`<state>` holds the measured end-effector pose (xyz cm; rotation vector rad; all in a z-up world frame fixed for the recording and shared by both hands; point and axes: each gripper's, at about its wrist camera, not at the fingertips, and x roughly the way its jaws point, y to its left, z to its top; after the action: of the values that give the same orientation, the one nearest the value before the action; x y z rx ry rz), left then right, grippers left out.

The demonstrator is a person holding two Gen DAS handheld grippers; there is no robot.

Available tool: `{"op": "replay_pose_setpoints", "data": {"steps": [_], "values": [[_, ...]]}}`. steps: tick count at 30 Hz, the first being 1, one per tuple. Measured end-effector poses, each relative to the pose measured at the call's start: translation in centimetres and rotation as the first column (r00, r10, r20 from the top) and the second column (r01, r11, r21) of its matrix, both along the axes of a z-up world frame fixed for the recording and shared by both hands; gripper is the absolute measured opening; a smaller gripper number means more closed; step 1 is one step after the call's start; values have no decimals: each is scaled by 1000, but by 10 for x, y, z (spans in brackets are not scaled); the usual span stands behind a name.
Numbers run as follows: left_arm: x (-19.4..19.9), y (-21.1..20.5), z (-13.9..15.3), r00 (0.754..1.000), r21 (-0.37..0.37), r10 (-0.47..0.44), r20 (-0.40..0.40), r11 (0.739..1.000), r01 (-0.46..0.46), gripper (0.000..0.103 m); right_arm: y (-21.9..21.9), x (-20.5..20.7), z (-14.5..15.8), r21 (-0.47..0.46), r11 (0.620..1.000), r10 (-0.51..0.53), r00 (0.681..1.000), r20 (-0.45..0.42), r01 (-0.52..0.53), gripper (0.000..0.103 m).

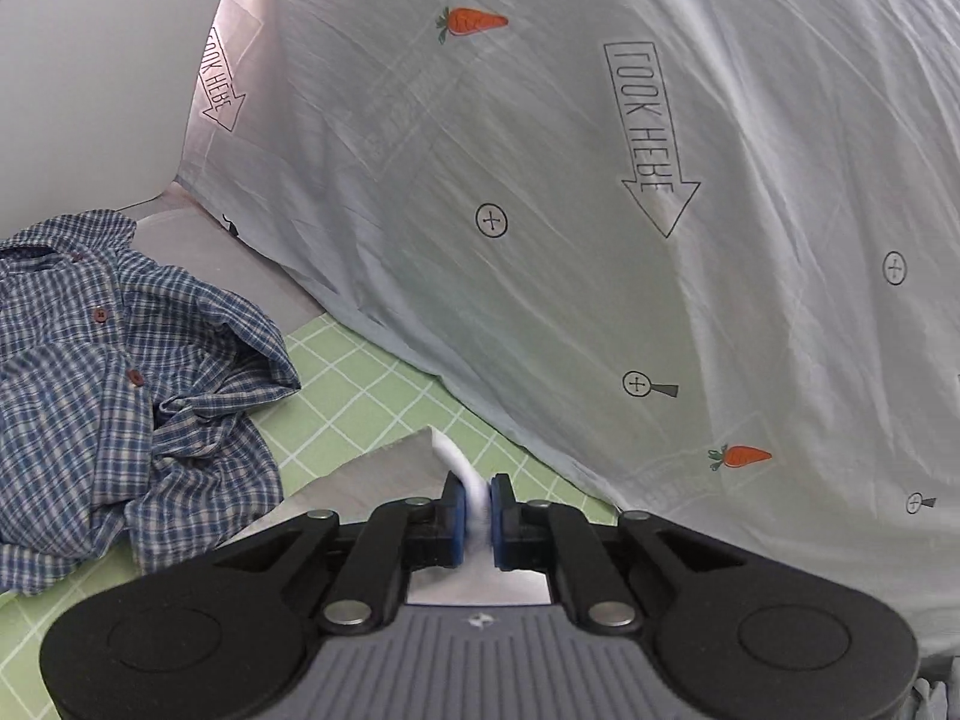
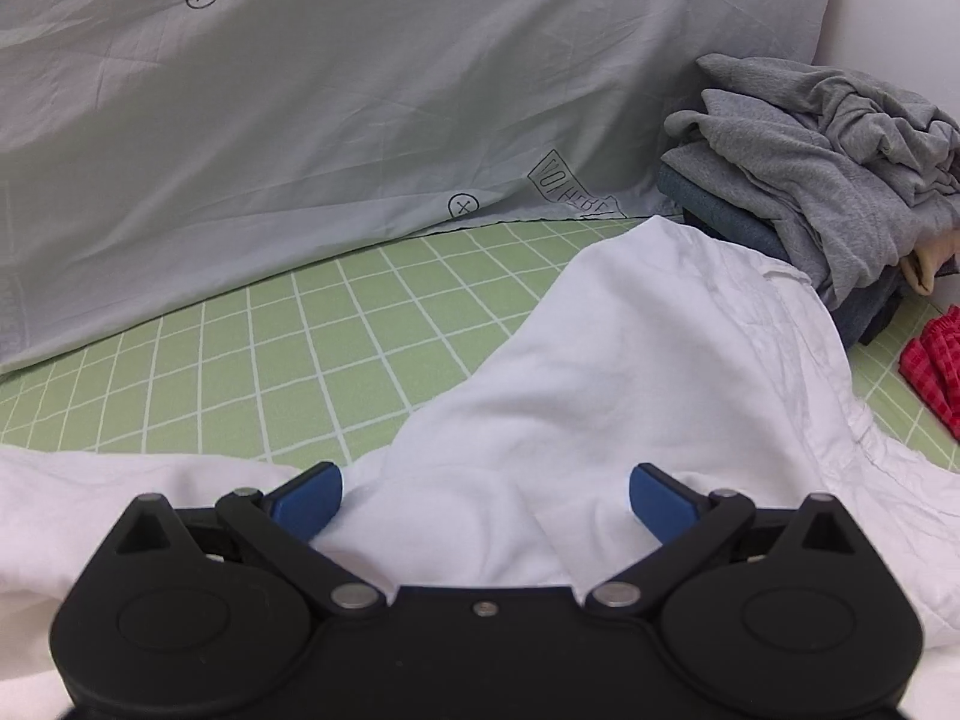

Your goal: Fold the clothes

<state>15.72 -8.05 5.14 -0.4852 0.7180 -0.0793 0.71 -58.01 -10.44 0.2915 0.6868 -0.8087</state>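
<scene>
Left wrist: left claw (image 1: pixel 477 504) pinching white garment (image 1: pixel 447 453) edge; right claw (image 2: pixel 485 495) spread over it, bare green mat (image 2: pixel 300 330) beyond.

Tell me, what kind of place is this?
Probably a spot at home for folding laundry, maybe a bed or table. A green checked cover is spread out, clothes lie in heaps such as a blue checked shirt and a gray pile, and a printed sheet hangs behind.
</scene>
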Motion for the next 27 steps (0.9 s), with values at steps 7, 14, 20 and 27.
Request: {"op": "replay_pose_setpoints", "data": {"steps": [7, 14, 20, 27], "values": [[-121, 30, -22, 993, 21, 23, -113, 1000, -21, 9, 31, -55, 19, 54, 998, 32, 999, 39, -34, 103], [-210, 44, -58, 959, 13, 106, -263, 994, -106, 6, 53, -96, 13, 70, 994, 90, 996, -2, -90, 103], [-253, 64, -65, 942, 52, 165, -292, 986, -156, 5, 66, -123, 2, 88, 988, 130, 990, -60, -124, 103], [-271, 75, -95, 894, 129, 179, -410, 982, -137, 6, 87, -133, -7, 106, 982, 167, 980, -107, -156, 103]]}}
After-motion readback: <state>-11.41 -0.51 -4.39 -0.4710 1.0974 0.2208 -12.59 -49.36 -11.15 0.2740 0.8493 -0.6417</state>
